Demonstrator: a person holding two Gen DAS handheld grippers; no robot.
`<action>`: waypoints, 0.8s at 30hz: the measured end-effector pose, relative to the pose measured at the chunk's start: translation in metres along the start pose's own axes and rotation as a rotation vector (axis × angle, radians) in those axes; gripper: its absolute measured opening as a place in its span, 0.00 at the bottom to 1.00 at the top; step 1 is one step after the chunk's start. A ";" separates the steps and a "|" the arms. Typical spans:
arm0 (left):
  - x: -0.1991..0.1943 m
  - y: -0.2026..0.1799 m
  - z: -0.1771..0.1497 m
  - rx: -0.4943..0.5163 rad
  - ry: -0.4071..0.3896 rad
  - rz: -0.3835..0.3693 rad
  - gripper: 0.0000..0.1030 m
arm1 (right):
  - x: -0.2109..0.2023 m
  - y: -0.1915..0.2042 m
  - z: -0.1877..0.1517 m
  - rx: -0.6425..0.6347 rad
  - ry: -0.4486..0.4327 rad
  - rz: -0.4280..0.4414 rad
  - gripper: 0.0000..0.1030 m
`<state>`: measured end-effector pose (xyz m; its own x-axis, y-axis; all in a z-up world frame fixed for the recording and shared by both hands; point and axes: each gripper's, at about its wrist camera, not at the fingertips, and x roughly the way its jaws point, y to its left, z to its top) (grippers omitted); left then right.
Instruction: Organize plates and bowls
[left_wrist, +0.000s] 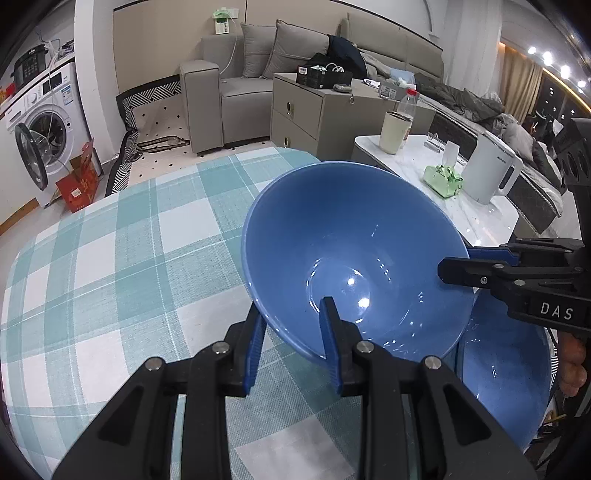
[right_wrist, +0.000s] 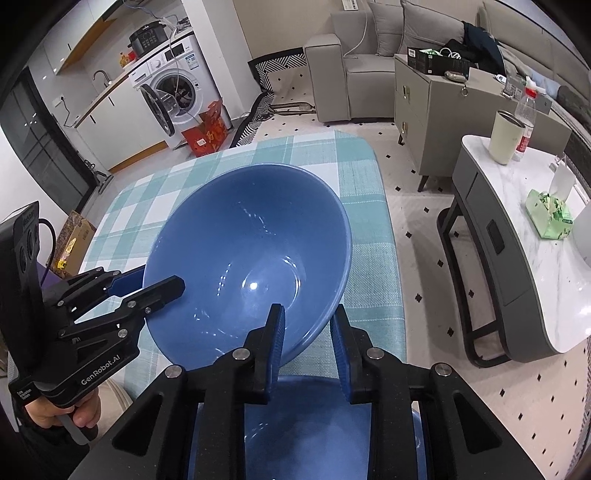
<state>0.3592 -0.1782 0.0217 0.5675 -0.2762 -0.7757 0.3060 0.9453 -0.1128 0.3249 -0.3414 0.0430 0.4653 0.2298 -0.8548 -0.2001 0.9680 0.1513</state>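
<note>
Left gripper (left_wrist: 293, 334): we see our 2 blue pads clamped on the rim of the blue bowl (left_wrist: 351, 258), 1 pad inside and 1 outside the wall, at the bowl's 6 o'clock edge in our left wrist view.
Right gripper (right_wrist: 308, 341): we see it closed on the same bowl's rim, 1 pad inside, 1 outside, at the bowl's 5 o'clock edge in our right wrist view.
Blue bowl: we hold it tilted between both grippers, its opening turned toward the cameras, above the checked tablecloth (left_wrist: 110, 258); the grips sit on 2 separate stretches of rim.
Second blue dish (left_wrist: 506, 380): it lies below the held bowl, at 4 o'clock in our left view and at 6 o'clock in our right view; we cannot tell whether it is a plate or a bowl, nor whether the 2 touch.
Hand (right_wrist: 55, 406): we see fingers wrapped round the left gripper's handle at 8 o'clock in the right view.
Side table (right_wrist: 535, 258): white marble top at 3 o'clock, carrying a cream cup (right_wrist: 506, 136), a bottle (right_wrist: 525, 114) and a green tissue pack (right_wrist: 548, 218).
Washing machine (right_wrist: 177, 88): at 11 o'clock, door open.
</note>
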 end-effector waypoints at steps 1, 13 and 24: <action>-0.002 0.001 0.000 -0.001 -0.005 0.002 0.27 | -0.002 0.002 0.000 -0.003 -0.006 0.002 0.25; -0.038 0.005 -0.003 -0.025 -0.068 0.016 0.27 | -0.032 0.026 -0.001 -0.045 -0.064 0.003 0.25; -0.076 -0.001 -0.011 -0.018 -0.122 0.026 0.27 | -0.069 0.045 -0.015 -0.073 -0.113 0.007 0.25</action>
<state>0.3067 -0.1565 0.0742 0.6645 -0.2693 -0.6971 0.2766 0.9552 -0.1053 0.2712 -0.3150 0.1011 0.5572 0.2503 -0.7918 -0.2636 0.9575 0.1171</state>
